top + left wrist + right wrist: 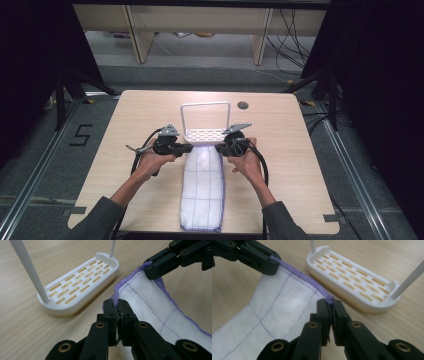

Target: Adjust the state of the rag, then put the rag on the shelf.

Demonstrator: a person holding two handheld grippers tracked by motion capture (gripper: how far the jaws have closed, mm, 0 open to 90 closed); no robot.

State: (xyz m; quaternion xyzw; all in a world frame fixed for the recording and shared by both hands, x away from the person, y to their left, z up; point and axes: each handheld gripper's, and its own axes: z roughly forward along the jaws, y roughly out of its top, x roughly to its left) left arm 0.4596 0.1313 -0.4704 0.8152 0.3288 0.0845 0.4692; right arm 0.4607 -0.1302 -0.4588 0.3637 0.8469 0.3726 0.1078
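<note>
white slotted rack [204, 135] bare | left gripper [118, 305], right gripper [331, 305] each clenched on cloth [202, 187] corner

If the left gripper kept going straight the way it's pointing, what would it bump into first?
Probably the right gripper. The left gripper, shut on a corner of the cloth, points across the cloth's lifted edge toward it. The white rack sits off to the side. Depth is hard to judge.

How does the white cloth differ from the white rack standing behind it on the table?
The cloth is soft, lies long and flat, and has purple edging and stitched grid lines; the rack is rigid plastic with a slotted base and an upright hoop. The cloth's far corners are pinched by the left gripper and right gripper; the rack is untouched. Both are white.
</note>
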